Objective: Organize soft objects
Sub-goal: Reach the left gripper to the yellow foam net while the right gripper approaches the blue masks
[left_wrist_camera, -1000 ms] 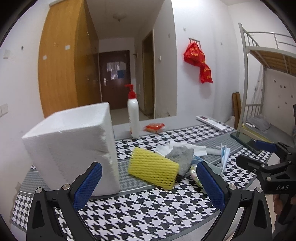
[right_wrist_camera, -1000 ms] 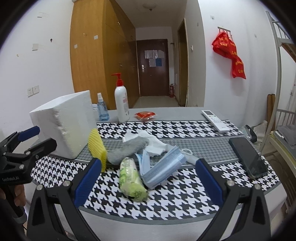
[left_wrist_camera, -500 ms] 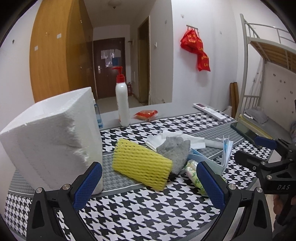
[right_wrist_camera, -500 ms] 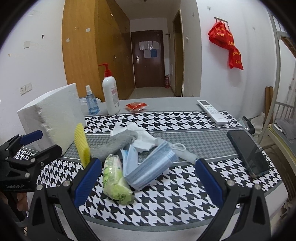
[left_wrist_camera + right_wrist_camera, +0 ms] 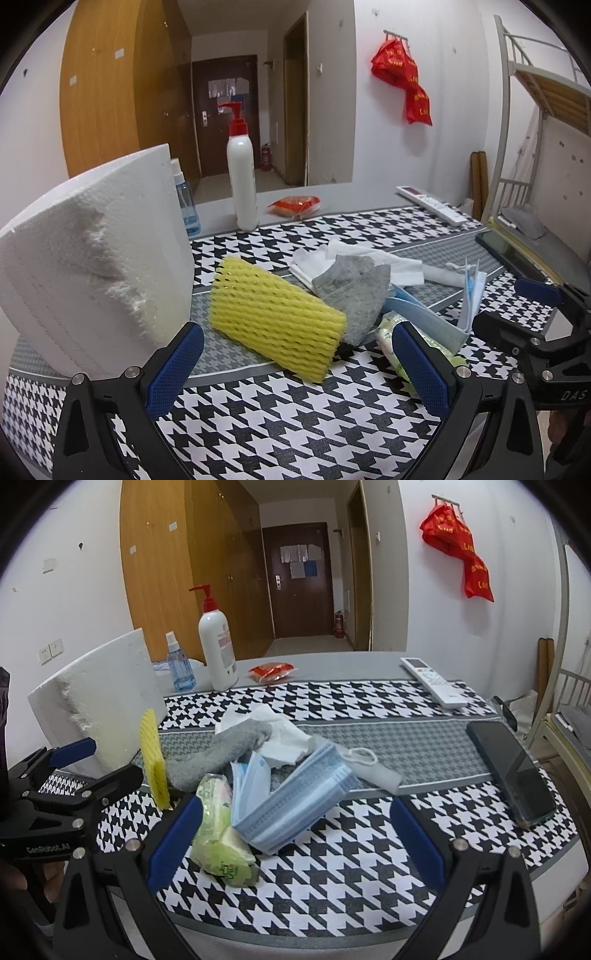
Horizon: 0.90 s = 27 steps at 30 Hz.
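Note:
A heap of soft things lies mid-table: a yellow foam net sleeve (image 5: 273,317) (image 5: 153,757), a grey sock (image 5: 354,291) (image 5: 221,753), white tissues (image 5: 373,258) (image 5: 280,734), a stack of blue face masks (image 5: 291,794) (image 5: 424,317) and a green tissue pack (image 5: 218,834) (image 5: 399,343). My left gripper (image 5: 295,373) is open and empty, just short of the yellow sleeve. My right gripper (image 5: 291,842) is open and empty, its fingers either side of the masks and green pack.
A big white foam block (image 5: 92,258) (image 5: 99,701) stands at the left. A pump bottle (image 5: 242,181), a small spray bottle (image 5: 179,664), a red packet (image 5: 273,670), a remote (image 5: 432,681) and a phone (image 5: 509,771) lie around the houndstooth cloth (image 5: 295,424).
Both grippers have moved forward towards the heap, which now looks larger and nearer. The objects have not moved and both grippers stay open.

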Tool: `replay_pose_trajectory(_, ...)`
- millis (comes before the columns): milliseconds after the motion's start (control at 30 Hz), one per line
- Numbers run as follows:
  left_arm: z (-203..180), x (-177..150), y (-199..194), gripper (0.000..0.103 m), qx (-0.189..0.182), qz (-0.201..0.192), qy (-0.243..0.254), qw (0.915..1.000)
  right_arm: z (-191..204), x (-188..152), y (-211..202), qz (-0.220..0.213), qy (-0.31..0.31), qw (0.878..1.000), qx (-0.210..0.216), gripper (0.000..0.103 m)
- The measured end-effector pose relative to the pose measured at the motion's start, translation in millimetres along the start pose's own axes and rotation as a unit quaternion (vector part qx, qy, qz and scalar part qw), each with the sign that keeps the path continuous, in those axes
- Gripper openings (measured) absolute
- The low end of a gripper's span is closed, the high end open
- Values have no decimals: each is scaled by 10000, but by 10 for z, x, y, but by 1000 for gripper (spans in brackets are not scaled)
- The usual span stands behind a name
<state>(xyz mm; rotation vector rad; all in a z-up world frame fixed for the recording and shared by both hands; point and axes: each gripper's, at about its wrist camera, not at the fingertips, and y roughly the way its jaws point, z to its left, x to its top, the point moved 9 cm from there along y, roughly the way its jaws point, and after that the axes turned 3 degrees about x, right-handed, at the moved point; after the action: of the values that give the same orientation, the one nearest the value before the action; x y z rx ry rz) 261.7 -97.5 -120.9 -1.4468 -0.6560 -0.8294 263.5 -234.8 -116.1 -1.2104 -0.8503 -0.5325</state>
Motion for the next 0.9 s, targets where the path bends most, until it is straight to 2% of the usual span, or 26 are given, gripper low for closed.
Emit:
replay_pose_trajectory(300,40,49,222,101,212,143,-186,9995,-92,20,111,112,61,9999,27,102)
replay_pose_trajectory(500,20,-1,399,94,395,389,-228,9982,-96,6,180,215,-47,9998,-26,102)
replay_pose_trajectory(633,84,-66,474,81,499,600,-349,9963,-100,21,210,246,-67,9997,4,102)
replay_pose_trajectory(733,141,-93,471,67,456,648,-500,9956,-99,9,241,295,-29,9995,47,102)
replay_pose_trajectory(800,174,-112,459,65,472,667,-531,9952,-88,-4,261,334,-27,9994,95,102)
replay_pose_trajectory(867,170,-130,443,49,458,693,-515,9952,-81,-12,263,348,-39,9993,112,102)
replay_pose_trajectory(900,171,-142,429,47,447,703,-520,9952,-83,-10,266,346,-51,9993,113,102)
